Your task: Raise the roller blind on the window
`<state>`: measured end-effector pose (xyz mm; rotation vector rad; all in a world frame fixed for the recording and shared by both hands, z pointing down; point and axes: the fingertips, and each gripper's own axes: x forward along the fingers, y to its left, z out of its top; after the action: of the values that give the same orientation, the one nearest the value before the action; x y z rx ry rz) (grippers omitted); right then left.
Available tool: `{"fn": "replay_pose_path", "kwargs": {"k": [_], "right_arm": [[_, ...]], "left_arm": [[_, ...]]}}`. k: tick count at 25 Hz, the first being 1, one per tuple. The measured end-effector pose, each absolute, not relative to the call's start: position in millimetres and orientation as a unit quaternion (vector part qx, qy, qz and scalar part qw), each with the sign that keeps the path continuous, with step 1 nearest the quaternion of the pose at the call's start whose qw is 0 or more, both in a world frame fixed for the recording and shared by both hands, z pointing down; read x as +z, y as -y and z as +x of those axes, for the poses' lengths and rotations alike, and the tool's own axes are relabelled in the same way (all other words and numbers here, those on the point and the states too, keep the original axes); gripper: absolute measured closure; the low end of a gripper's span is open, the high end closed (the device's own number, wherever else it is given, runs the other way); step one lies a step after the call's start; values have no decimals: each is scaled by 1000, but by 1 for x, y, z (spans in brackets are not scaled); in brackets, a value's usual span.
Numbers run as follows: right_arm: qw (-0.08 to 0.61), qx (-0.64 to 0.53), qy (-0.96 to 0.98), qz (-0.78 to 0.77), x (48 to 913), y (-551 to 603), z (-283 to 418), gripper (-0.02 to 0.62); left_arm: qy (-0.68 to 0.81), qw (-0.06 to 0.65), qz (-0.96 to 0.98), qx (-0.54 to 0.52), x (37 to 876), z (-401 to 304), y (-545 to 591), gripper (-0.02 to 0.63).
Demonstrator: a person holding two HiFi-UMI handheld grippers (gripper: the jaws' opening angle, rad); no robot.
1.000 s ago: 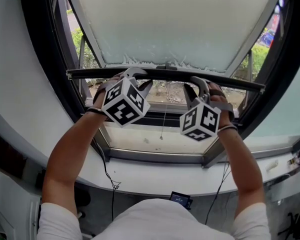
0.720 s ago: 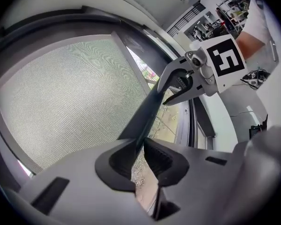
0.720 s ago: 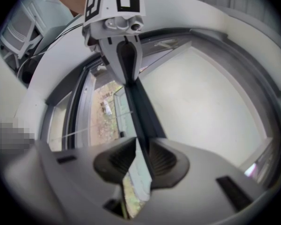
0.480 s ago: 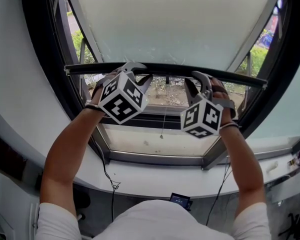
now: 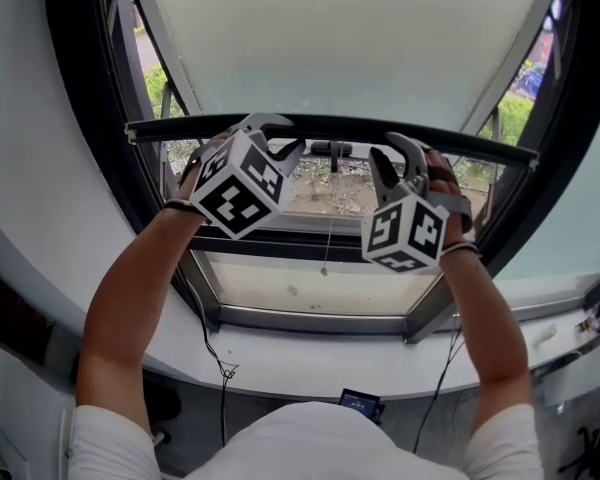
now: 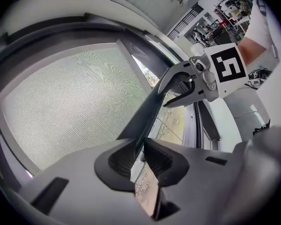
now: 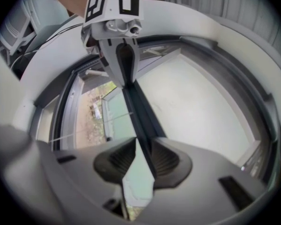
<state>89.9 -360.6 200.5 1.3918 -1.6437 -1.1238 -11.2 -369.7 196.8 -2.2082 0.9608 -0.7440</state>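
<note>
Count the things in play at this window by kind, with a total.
Grippers: 2, left gripper and right gripper
Blind: 1
Bar: 1, clamped by both grippers
Cord: 1
Total: 5

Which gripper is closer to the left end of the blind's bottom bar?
Left. The left gripper grips the bottom bar left of its middle; the right gripper grips it right of the middle.

Lab-like workroom: cluttered equipment racks (image 6: 223, 14), cables (image 5: 212, 343) along windowsill (image 5: 310, 356).
</note>
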Motion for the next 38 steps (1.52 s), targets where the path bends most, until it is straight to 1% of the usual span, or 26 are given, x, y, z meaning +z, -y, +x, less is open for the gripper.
{"fn": "replay_pose_path", "kwargs": {"k": [11,20,23,30,38], "right_arm": [[311,-438,637,552,185,357,89,497],[237,-438,653,570,170,334,88,497],[245,-429,663,562,186,332,85,497],[269,-403,685,544,226,334,83,497],[278,-372,706,535,255,338,83,497]], "left_arm": [[-361,314,-831,-285,184,-11,370,540],[-366,319,-829,-276,166,-11,371,540],[-376,322,-829,-260,149,-12,372,540],[-380,336,-822,-261,117,-10,372,540],[-382,336,-822,-257,105,-11,373,540]]}}
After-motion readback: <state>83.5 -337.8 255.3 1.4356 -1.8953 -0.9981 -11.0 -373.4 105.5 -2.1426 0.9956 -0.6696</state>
